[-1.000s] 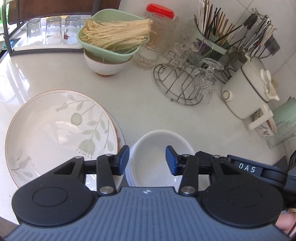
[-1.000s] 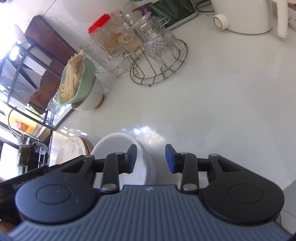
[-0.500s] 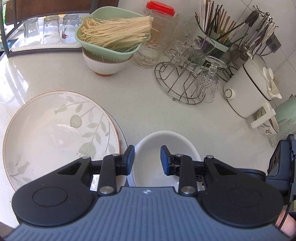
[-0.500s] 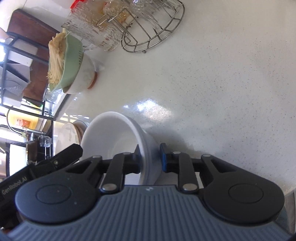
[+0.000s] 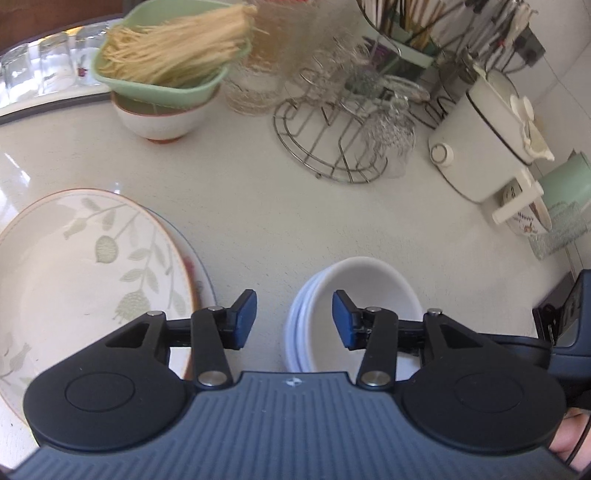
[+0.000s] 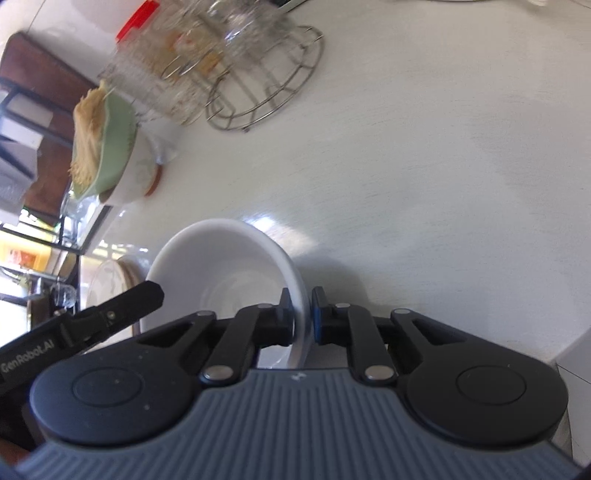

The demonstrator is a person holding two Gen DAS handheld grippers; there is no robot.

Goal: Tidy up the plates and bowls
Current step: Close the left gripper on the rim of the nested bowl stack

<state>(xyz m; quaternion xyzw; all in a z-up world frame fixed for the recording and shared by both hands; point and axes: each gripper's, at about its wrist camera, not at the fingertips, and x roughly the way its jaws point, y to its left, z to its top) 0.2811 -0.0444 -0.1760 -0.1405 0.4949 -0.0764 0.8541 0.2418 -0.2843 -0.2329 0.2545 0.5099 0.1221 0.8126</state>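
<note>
A stack of white bowls sits on the pale counter in front of both grippers. My right gripper is shut on the rim of the top white bowl, one finger inside and one outside. My left gripper is open and empty, with its jaws wide apart over the stack's left edge. A leaf-patterned plate lies on top of other plates to the left; it also shows in the right wrist view.
At the back stand a green colander of noodles on a white bowl, a wire rack of glasses, a white pot, a utensil holder and upturned glasses.
My right gripper closed on the top bowl's rim and holds it. My left gripper narrowed half a second ago and has opened wide again, shifting left of the bowls.
</note>
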